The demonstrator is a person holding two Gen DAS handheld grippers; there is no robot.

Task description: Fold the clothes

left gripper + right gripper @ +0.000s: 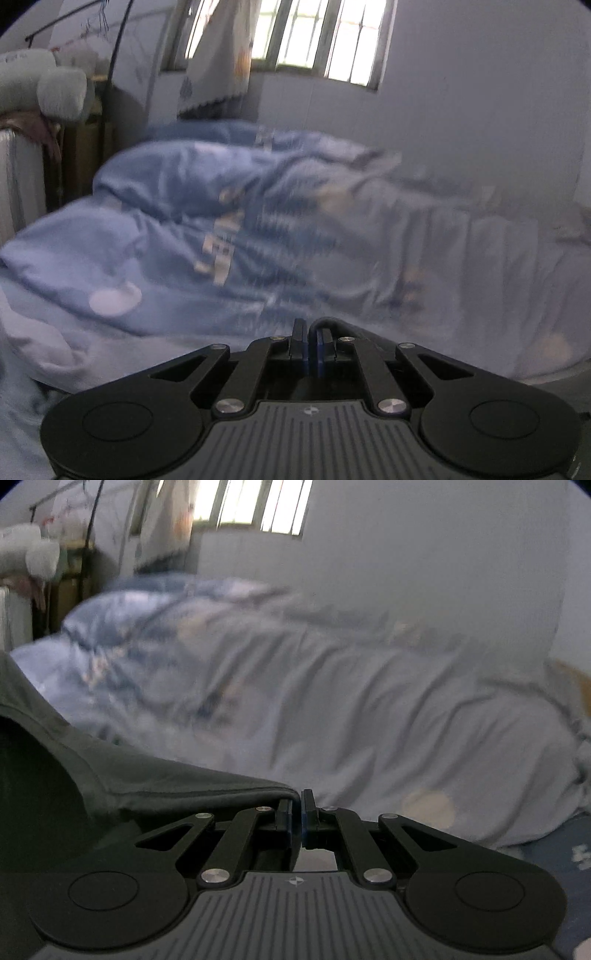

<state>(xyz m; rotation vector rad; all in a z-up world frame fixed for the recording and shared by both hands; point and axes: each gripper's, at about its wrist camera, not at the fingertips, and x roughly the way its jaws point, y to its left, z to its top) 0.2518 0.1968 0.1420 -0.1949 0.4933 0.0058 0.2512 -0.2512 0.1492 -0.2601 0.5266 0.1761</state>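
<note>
Dark garment hangs pinched by its hem in the right tongs; the left tongs are pressed together on a dark fold, above the rumpled blue quilt.

We find no readable text, label, brand name or number in either wrist view. Pale, letter-like marks on the blue quilt are too blurred to read. Both gripper bodies carry only a small round emblem, without lettering.
</note>
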